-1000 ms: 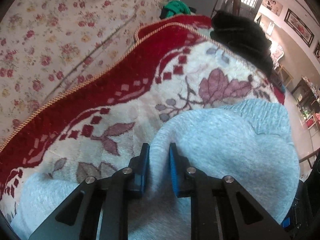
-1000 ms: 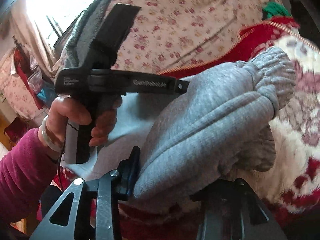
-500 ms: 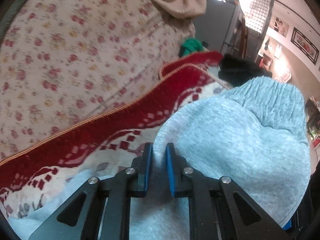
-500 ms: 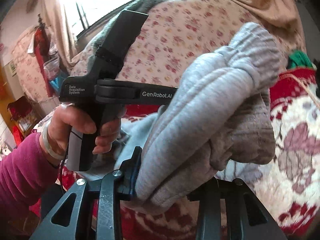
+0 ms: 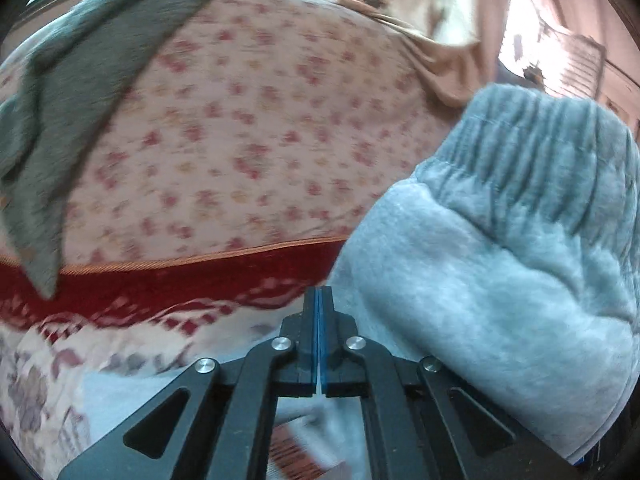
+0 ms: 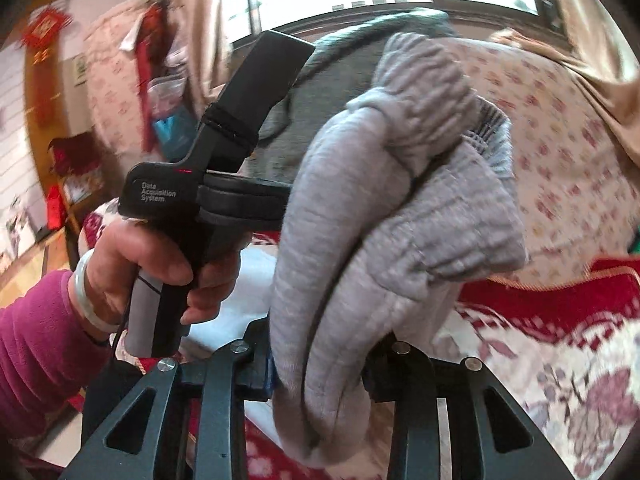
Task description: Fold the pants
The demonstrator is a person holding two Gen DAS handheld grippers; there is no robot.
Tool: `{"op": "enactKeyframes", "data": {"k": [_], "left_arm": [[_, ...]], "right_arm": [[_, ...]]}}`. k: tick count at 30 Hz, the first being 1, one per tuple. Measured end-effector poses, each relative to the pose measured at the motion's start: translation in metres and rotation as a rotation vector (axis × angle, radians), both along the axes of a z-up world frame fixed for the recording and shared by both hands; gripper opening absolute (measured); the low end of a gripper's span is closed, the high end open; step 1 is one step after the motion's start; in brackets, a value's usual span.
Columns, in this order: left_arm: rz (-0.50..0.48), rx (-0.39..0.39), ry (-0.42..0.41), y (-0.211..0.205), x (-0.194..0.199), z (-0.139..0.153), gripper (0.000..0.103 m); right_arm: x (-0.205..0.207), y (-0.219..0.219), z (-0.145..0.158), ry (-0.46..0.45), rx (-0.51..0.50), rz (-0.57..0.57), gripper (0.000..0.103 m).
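The grey fleece pants (image 6: 384,216) hang bunched in my right gripper (image 6: 316,376), whose jaws are clamped on the thick folded cloth, the ribbed waistband uppermost. In the left wrist view the same pants (image 5: 500,272) fill the right side, lifted above the blanket. My left gripper (image 5: 319,308) is fully shut with nothing between its blue pads; the pants lie just to its right. The left gripper's body (image 6: 208,200) and the hand holding it show in the right wrist view, left of the pants.
A red and cream patterned blanket (image 5: 140,312) covers the surface below. A floral-print sofa back (image 5: 248,152) rises behind it, with a dark grey cloth (image 5: 72,92) draped over its top. White paper or cloth (image 5: 304,420) lies under the left gripper.
Both grippers have risen and tilted up, lifting the pants off the blanket. The left gripper's jaws have closed fully and no longer have cloth between them. The right gripper keeps its hold.
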State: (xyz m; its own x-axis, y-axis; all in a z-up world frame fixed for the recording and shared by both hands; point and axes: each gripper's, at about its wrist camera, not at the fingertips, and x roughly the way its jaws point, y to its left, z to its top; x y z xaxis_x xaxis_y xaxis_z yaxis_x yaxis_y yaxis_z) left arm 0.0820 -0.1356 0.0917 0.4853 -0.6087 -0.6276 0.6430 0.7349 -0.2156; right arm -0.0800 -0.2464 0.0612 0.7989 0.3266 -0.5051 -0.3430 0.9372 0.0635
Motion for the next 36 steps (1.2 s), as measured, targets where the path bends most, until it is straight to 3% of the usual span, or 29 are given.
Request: {"op": "enactKeyframes", "data": {"k": [7,13,17,24,27,28,32,36], "left_arm": [[0.226,0.016,0.073,0.107,0.019,-0.038,0.0],[0.459,0.007,0.192,0.205,0.026,-0.096,0.001],[0.54,-0.034,0.232,0.244,0.016,-0.114,0.013],[0.585,-0.072,0.126,0.256,-0.002,-0.085,0.032],[0.577,-0.11,0.093,0.255,-0.004,-0.066,0.041],[0.57,-0.124,0.074,0.253,-0.008,-0.057,0.045],[0.529,-0.135,0.044,0.238,-0.015,-0.036,0.053],[0.49,-0.14,0.02,0.214,-0.025,-0.019,0.058]], "right_arm": [[0.034,0.073,-0.013,0.028,-0.089,0.151,0.035],[0.062,0.128,-0.055,0.121,-0.137,0.268,0.032],[0.067,0.15,-0.088,0.167,-0.174,0.296,0.032],[0.036,0.163,-0.09,0.104,-0.267,0.314,0.032],[0.036,0.167,-0.091,0.085,-0.284,0.308,0.038],[0.035,0.165,-0.091,0.096,-0.263,0.304,0.043],[0.023,0.158,-0.079,0.12,-0.147,0.374,0.079],[0.019,0.144,-0.071,0.158,-0.06,0.419,0.081]]}}
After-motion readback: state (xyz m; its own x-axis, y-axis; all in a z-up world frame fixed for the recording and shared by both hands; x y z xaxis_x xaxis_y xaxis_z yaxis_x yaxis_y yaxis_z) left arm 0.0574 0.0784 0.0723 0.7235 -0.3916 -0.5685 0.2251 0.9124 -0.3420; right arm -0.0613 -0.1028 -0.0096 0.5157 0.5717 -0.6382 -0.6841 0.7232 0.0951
